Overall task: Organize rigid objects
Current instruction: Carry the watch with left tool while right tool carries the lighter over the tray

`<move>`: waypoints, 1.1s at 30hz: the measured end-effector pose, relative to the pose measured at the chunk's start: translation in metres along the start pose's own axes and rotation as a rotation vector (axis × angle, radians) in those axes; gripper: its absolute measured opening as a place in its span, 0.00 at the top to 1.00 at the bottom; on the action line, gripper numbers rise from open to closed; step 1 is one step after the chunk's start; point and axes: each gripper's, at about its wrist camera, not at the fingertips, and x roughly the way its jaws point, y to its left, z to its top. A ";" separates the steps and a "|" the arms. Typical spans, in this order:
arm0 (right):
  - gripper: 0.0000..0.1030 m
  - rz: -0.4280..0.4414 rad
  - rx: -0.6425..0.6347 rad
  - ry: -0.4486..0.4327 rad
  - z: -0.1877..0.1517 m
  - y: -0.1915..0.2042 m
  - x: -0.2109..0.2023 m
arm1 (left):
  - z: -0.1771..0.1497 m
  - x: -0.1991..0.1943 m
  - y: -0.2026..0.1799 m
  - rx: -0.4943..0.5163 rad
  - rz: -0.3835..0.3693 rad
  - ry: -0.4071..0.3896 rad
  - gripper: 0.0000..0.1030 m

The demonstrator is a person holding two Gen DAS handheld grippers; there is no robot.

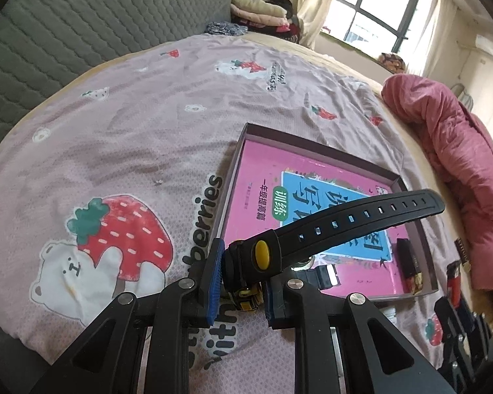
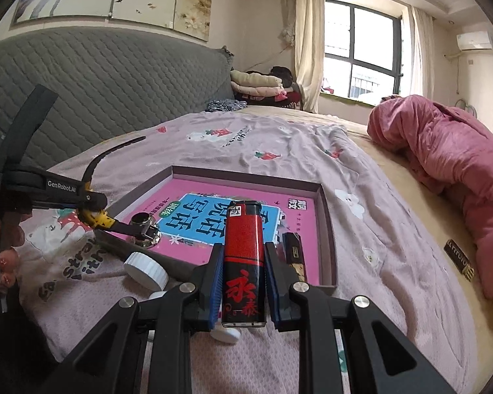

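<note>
**Watch and lighter held over the bedspread, tray ahead**

My left gripper [image 1: 241,280] is clamping a black and yellow wristwatch [image 1: 256,262] by its case, blue pads pressing both sides. Its holed strap [image 1: 361,216] is sticking out toward 2 o'clock over the shallow tray [image 1: 236,161], and the other strap end is hanging down toward a shiny metal ring [image 2: 143,226] just inside the tray's near-left corner.

My right gripper [image 2: 243,282] is pinching a red and black lighter [image 2: 244,262] upright, its cap pointing to 12 o'clock, in front of the tray's near edge. The tray is holding a pink book [image 2: 246,197], with a dark lighter [image 2: 294,249] lying along its 3 o'clock wall. A white cap [image 2: 147,270] is resting on the strawberry bedspread [image 1: 115,138] at 9 o'clock of my right fingers. A pink quilt [image 2: 450,170] is bunching at 2 o'clock.
</note>
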 end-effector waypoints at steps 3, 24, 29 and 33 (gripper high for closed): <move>0.77 0.002 -0.011 -0.001 0.001 0.001 0.006 | 0.001 0.005 -0.003 0.018 0.007 0.003 0.80; 0.77 0.046 0.008 0.030 0.007 -0.004 0.053 | -0.003 0.009 -0.018 0.115 0.010 -0.020 0.80; 0.77 0.071 -0.019 0.047 0.006 0.005 0.061 | -0.001 0.014 -0.021 0.123 0.018 -0.026 0.81; 0.77 0.092 -0.028 0.058 0.005 0.010 0.067 | 0.002 0.021 -0.023 0.128 0.019 -0.022 0.82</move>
